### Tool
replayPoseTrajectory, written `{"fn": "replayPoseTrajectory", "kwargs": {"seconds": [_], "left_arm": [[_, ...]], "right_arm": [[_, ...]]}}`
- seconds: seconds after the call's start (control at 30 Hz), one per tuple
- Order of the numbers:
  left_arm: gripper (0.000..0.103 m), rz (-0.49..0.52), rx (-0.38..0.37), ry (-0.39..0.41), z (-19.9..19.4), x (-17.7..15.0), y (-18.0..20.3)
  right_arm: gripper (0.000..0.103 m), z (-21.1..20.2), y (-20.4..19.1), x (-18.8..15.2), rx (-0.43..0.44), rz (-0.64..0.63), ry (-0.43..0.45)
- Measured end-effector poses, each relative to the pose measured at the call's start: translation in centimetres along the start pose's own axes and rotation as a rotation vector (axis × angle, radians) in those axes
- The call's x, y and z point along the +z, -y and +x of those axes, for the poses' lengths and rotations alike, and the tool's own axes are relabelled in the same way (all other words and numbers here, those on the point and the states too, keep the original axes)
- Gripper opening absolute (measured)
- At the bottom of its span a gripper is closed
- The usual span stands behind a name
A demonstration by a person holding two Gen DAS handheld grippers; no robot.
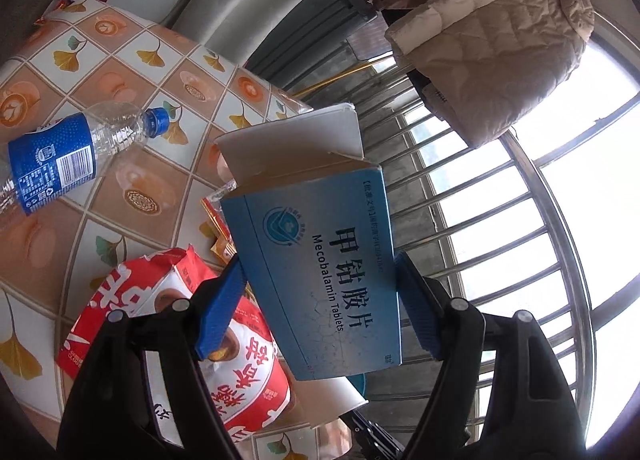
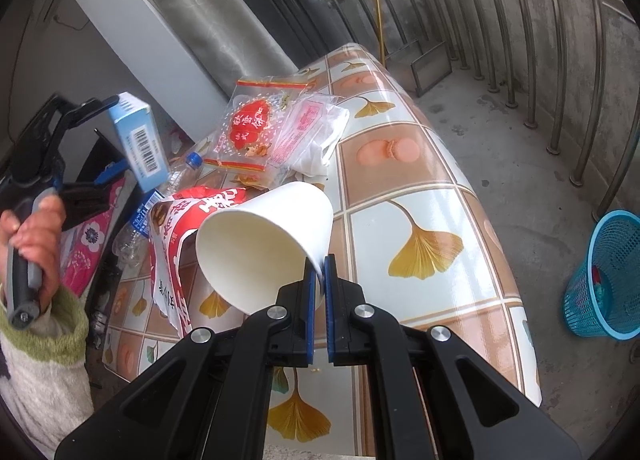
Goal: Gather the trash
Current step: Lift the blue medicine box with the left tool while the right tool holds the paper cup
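Left gripper (image 1: 320,292) clamps the blue box (image 1: 320,260), lifted above the table (image 2: 400,164); right gripper (image 2: 319,272) pinches the paper cup (image 2: 264,244) by its rim, tilted over the wrappers (image 2: 256,132).

Daylight floods in through the barred window (image 1: 540,188), which blows out to pure white in your left wrist view. The bench (image 2: 400,180) cloth carries a soft sheen, with faint shadows. Both views bend hard at the edges and go black in the corners. Focus is sharp, with slight softness on your left hand (image 2: 32,244).
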State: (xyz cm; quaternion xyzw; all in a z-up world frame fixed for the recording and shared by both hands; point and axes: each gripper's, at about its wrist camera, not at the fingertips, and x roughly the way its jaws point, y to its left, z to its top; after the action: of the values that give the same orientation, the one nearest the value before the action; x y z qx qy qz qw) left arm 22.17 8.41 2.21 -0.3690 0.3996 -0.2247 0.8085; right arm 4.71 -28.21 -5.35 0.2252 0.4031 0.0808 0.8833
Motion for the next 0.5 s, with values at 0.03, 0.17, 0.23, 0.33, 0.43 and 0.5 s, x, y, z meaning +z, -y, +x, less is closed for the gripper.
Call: {"fn": "replayPoseTrajectory", "kwargs": {"seconds": [0.03,0.17,0.23,0.33,0.43,0.5], "left_arm": [[0.07,0.009,-0.01,0.005,-0.3,-0.5,0.1],[0.07,0.055,-0.035,0.03,-1.5,-2.3,0.7],[0.07,0.08,-0.047,0.038,-1.9,-2.9,1.1],[0.07,0.098,-0.061,0.047,-2.5,-3.6,1.6],[0.07,0.122,-0.08,0.057,-2.9,-4.1,2.2],[0.07,0.134,-0.085,0.06,-3.1,-4.6,2.6]], "right_arm": [[0.005,-0.1,0.0,0.0,-0.002,0.001,0.003],[0.004,-0.9,-0.1,0.2,-0.016,-0.003,0.022],[0.004,-1.5,-0.1,0.3,-0.019,-0.003,0.036],[0.004,-2.3,-0.1,0.5,-0.027,0.002,0.057],[0.003,-3.0,0.2,0.7,-0.02,0.012,0.072],[0.003,-3.2,0.2,0.7,-0.018,0.015,0.075]]}}
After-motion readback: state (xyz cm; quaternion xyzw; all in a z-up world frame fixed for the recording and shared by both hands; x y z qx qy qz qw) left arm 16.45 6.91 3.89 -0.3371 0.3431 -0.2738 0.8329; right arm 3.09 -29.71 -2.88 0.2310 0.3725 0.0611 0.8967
